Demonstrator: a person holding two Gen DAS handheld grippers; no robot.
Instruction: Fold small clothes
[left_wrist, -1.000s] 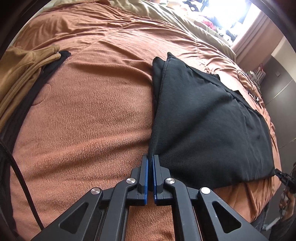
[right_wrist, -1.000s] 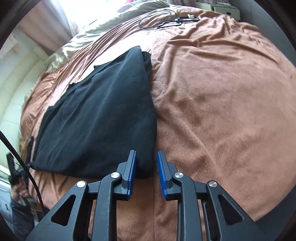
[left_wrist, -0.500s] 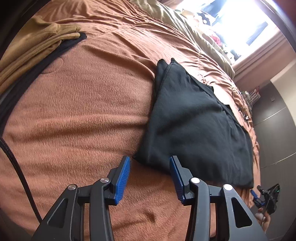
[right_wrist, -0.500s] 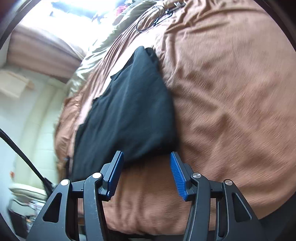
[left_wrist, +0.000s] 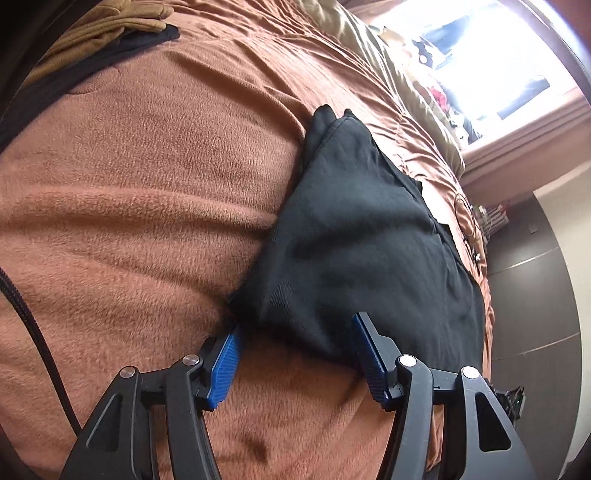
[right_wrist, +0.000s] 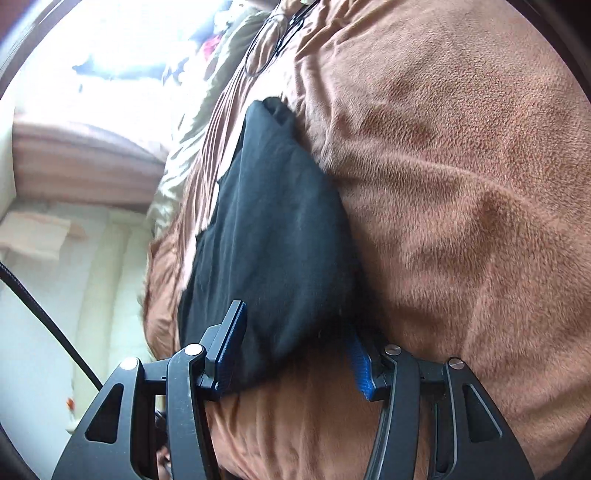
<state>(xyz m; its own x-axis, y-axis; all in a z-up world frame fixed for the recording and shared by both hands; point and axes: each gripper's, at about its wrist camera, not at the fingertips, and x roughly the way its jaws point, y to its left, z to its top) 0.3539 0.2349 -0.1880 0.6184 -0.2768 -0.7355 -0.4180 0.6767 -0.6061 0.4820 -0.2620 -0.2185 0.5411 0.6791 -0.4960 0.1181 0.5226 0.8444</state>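
Both hand-held grippers' jaws have just opened astride the black garment (left_wrist: 362, 236); far hem hidden.

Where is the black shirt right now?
The black garment lies on the brown blanket. In both wrist views its near corners sit between each gripper's open blue pads, left gripper and right gripper.

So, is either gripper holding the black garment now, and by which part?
Neither: both grippers' jaws have just been opening, and the black garment lies free, one near corner between each pair of fingers.
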